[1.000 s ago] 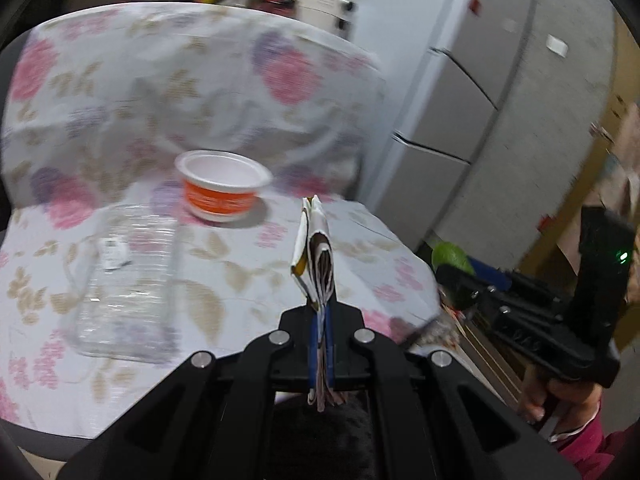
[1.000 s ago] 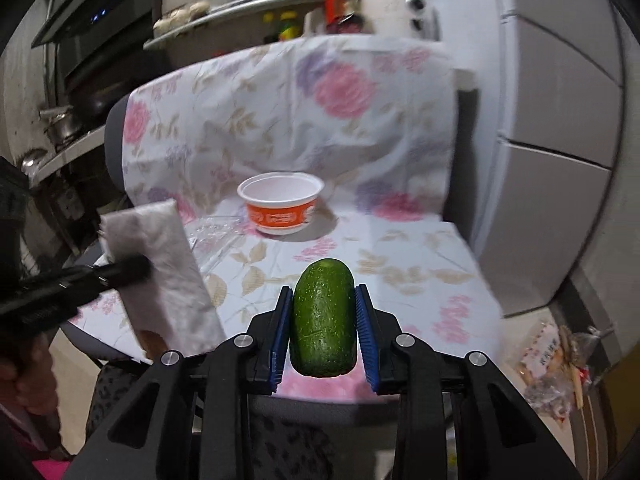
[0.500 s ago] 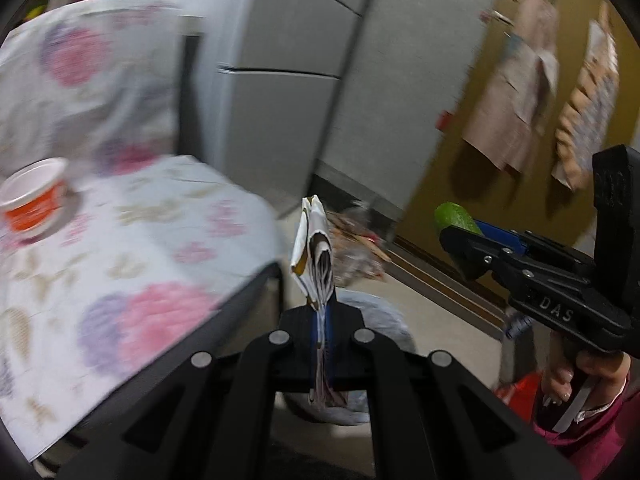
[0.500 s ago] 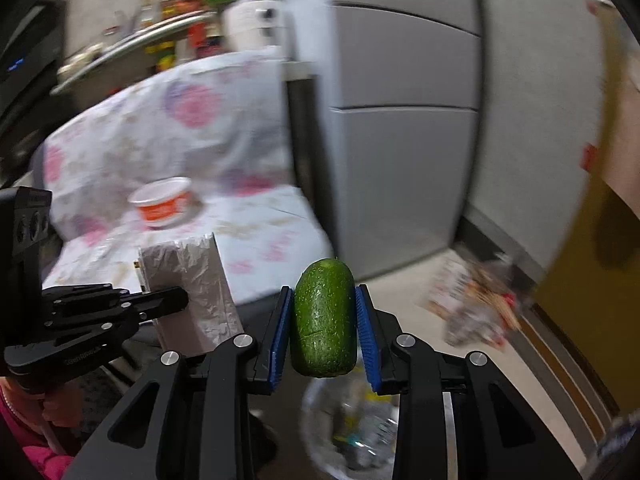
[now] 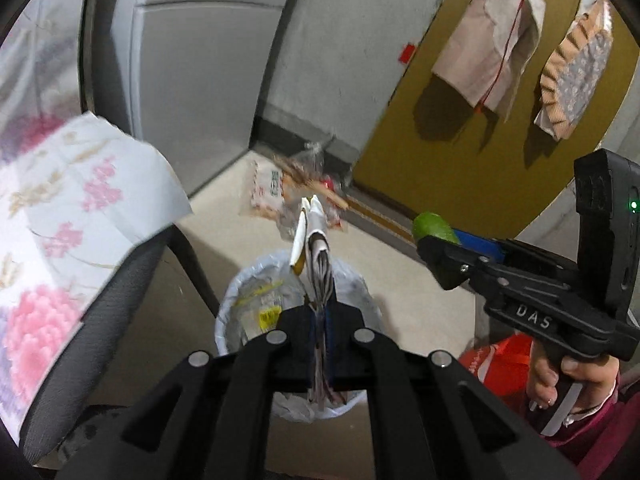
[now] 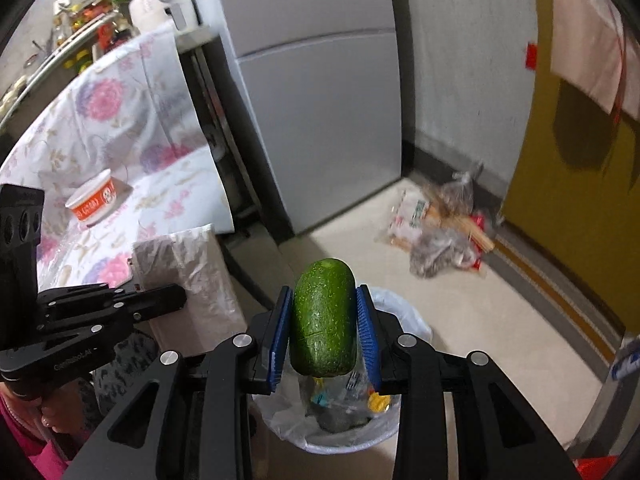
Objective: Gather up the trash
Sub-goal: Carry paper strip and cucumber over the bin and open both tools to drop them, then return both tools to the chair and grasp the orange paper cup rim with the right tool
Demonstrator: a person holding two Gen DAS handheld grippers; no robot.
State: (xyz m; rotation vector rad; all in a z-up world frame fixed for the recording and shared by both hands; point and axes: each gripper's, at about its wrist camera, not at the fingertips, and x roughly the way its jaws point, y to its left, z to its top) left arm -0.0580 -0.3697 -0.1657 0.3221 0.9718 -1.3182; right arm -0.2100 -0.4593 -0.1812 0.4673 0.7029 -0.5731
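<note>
My left gripper (image 5: 319, 320) is shut on a flat folded wrapper (image 5: 314, 240), held edge-on above a white-lined trash bin (image 5: 240, 300) on the floor. The wrapper shows as a silvery sheet in the right wrist view (image 6: 188, 280). My right gripper (image 6: 324, 332) is shut on a green avocado (image 6: 323, 320), held over the same bin (image 6: 404, 320), which holds several pieces of trash. The right gripper and avocado (image 5: 434, 228) appear at the right of the left wrist view.
A floral-clothed table (image 5: 60, 220) stands at left with an orange-and-white cup (image 6: 92, 204) on it. A grey fridge (image 6: 320, 120) stands behind. Bagged litter (image 6: 440, 232) lies on the floor by the yellow wall (image 6: 580, 200). A red bag (image 5: 496, 364) sits at right.
Both grippers have swung right from the table and downward. The trash bin has come into view beneath them. Both still hold their items.
</note>
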